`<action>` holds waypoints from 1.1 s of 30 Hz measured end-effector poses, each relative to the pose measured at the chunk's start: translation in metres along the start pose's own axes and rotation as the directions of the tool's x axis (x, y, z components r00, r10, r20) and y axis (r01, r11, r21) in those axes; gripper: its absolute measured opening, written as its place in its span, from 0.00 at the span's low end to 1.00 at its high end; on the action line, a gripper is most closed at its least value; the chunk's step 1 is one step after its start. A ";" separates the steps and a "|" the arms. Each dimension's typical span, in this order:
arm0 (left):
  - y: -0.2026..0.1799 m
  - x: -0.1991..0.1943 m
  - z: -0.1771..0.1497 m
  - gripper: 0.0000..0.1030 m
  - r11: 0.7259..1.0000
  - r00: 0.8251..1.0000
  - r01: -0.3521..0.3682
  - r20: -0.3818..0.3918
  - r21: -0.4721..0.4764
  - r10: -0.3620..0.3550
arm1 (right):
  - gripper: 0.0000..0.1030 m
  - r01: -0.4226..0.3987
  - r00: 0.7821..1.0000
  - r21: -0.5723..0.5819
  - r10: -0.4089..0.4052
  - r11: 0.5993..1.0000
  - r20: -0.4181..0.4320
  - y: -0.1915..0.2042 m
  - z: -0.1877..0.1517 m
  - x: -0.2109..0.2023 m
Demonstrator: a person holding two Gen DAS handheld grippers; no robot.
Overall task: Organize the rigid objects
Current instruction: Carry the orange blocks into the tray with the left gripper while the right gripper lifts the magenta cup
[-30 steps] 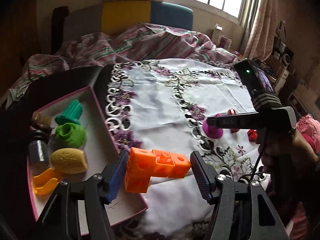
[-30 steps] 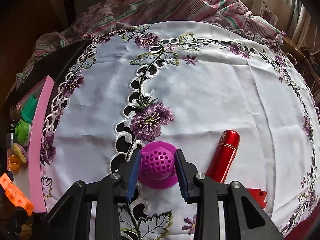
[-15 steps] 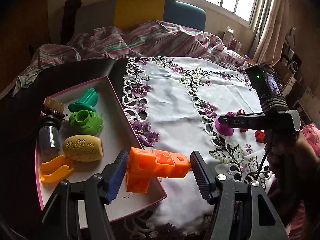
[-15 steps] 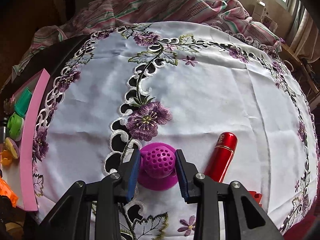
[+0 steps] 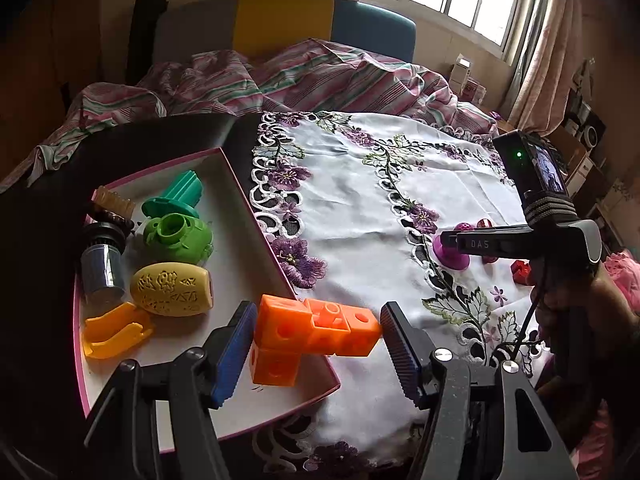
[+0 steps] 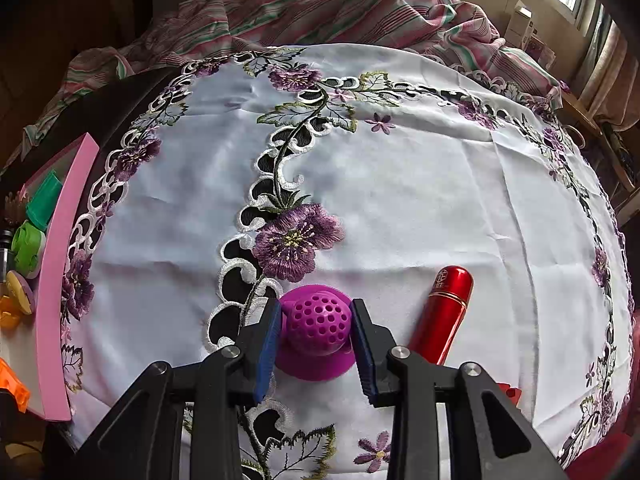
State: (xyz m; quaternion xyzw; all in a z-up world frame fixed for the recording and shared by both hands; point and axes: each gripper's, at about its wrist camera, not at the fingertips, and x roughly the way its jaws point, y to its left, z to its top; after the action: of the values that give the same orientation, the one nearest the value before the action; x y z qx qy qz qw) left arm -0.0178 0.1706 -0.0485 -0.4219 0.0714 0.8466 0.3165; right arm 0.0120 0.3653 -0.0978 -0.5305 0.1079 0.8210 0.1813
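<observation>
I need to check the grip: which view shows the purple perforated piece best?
The right wrist view: the purple perforated piece sits close and whole, its dome pinched between the right hand-held gripper pads. The left wrist view shows it small and far off, mostly hidden behind that gripper.

The left tongs, clamping the orange block piece, have shifted leftward: the pink tray now sits more squarely beneath them, its near corner under the block.

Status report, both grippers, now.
Left gripper shut on orange blocks over the tray. Right gripper shut on purple strainer. Red tube beside it.
</observation>
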 end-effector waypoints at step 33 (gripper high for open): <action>0.135 -0.023 -0.045 0.68 0.960 0.989 -0.149 -0.043 -0.237 0.143 | 0.33 -0.020 1.000 0.005 0.020 1.000 0.021 0.000 0.000 -0.004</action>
State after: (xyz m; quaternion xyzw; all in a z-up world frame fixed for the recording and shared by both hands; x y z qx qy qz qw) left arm -0.0578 0.0358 -0.0787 -0.4616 0.0036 0.8645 0.1990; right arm 0.0139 0.3647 -0.0940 -0.5205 0.1135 0.8279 0.1754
